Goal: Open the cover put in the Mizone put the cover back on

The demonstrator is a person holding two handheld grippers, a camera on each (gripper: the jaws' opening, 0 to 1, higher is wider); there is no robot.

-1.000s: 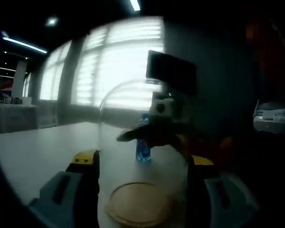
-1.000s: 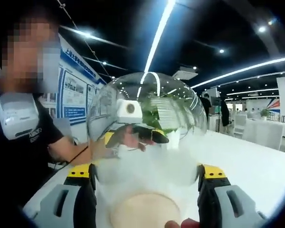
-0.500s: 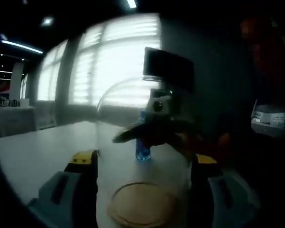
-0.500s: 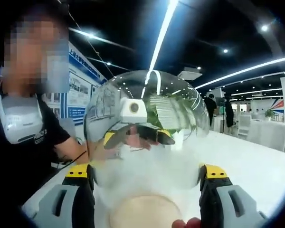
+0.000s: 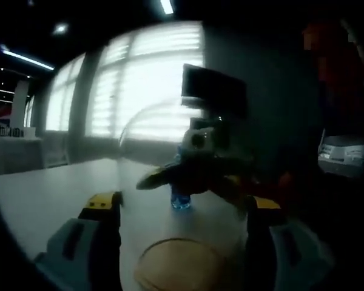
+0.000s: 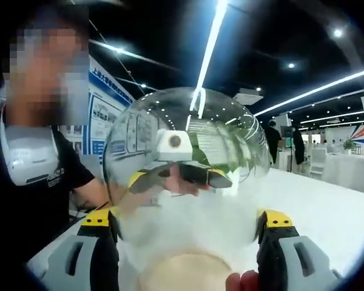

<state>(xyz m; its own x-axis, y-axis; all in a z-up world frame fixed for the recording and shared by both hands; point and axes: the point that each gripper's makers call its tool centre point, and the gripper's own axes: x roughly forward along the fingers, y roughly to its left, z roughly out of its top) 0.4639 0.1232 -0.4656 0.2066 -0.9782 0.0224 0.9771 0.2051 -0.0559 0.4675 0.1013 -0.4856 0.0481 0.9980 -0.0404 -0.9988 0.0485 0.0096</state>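
Observation:
A clear glass dome cover (image 6: 188, 127) sits between the jaws of both grippers, over a round wooden base (image 6: 182, 274). My right gripper (image 6: 186, 217) is shut on the dome's sides. Through the glass I see my left gripper (image 6: 181, 179) holding the far side with jaws spread. In the left gripper view the dome (image 5: 170, 151) stands between the yellow-tipped jaws of my left gripper (image 5: 181, 209), above the wooden base (image 5: 179, 267). My right gripper (image 5: 194, 179) faces me through the glass. Behind it a blue Mizone bottle (image 5: 181, 202) stands on the table, mostly hidden.
The white table (image 5: 42, 194) stretches left toward bright windows (image 5: 151, 79). A person in a black shirt (image 6: 30, 182) stands close at the left of the right gripper view, and a fingertip (image 6: 242, 282) shows at its bottom edge. More tables (image 6: 346, 182) stand far off to the right.
The right gripper seen through the dome has sunk in front of the bottle, hiding more of it. Both views shifted slightly; the grip on the dome is unchanged.

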